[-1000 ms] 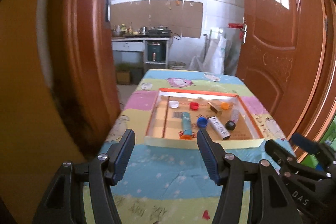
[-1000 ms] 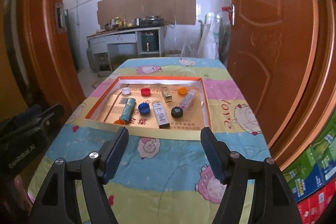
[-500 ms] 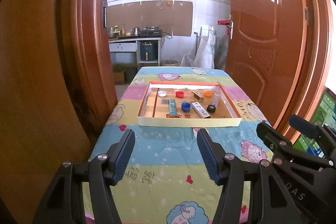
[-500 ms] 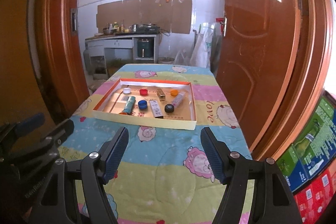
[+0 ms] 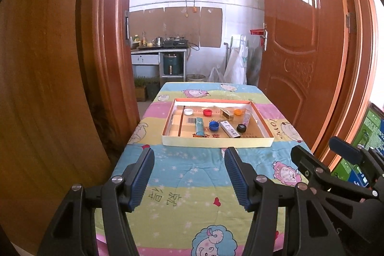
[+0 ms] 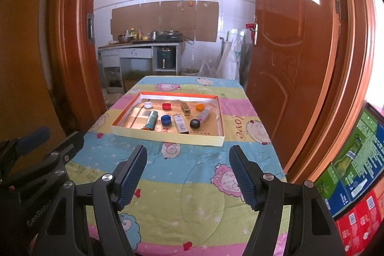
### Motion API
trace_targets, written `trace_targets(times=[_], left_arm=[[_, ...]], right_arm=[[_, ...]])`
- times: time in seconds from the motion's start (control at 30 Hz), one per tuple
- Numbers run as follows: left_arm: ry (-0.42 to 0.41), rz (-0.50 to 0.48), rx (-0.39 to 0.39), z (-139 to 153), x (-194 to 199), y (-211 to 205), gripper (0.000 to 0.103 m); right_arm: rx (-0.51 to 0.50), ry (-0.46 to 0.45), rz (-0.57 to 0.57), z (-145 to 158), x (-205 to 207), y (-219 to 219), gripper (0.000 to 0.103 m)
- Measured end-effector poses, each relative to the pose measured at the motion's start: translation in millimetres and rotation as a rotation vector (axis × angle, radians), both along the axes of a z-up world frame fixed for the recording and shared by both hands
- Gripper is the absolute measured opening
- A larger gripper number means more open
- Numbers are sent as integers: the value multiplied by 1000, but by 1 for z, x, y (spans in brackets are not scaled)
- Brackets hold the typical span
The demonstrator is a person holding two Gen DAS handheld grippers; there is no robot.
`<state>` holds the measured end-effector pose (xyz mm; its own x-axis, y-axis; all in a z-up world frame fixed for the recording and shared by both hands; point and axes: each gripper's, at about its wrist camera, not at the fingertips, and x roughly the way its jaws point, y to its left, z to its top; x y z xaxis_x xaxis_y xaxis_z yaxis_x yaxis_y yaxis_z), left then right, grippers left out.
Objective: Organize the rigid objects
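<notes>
A shallow cardboard tray (image 5: 217, 142) (image 6: 168, 136) with an orange inner rim sits mid-table. Inside lie white (image 5: 188, 111), red (image 5: 207, 112), orange (image 5: 238, 111), blue (image 5: 213, 125) and black (image 5: 241, 128) caps, a teal tube (image 5: 199, 127), a white box (image 5: 230, 128), a gold box (image 5: 226, 113) and a clear glittery tube (image 5: 246, 116). My left gripper (image 5: 189, 160) is open and empty, well short of the tray. My right gripper (image 6: 188, 157) is open and empty too, also short of the tray.
The table wears a colourful cartoon-sheep cloth (image 5: 192, 186). Brown wooden doors (image 5: 300, 52) flank it left and right. Printed cartons (image 6: 355, 179) stand at the right. A kitchen counter (image 5: 158, 49) stands beyond the doorway.
Both grippers have pulled back and risen away from the tray, which now looks smaller and farther. Both stayed open and empty.
</notes>
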<state>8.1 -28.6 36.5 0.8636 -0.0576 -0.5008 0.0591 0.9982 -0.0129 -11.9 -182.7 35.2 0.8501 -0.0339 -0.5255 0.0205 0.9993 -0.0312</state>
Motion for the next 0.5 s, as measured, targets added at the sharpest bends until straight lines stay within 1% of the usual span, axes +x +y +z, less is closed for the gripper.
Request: trace_targets(times=[0.5], left_arm=[[-5,8,1,2,-4,3,60]], right_arm=[[-1,-16,-14,3,-6,-3,73]])
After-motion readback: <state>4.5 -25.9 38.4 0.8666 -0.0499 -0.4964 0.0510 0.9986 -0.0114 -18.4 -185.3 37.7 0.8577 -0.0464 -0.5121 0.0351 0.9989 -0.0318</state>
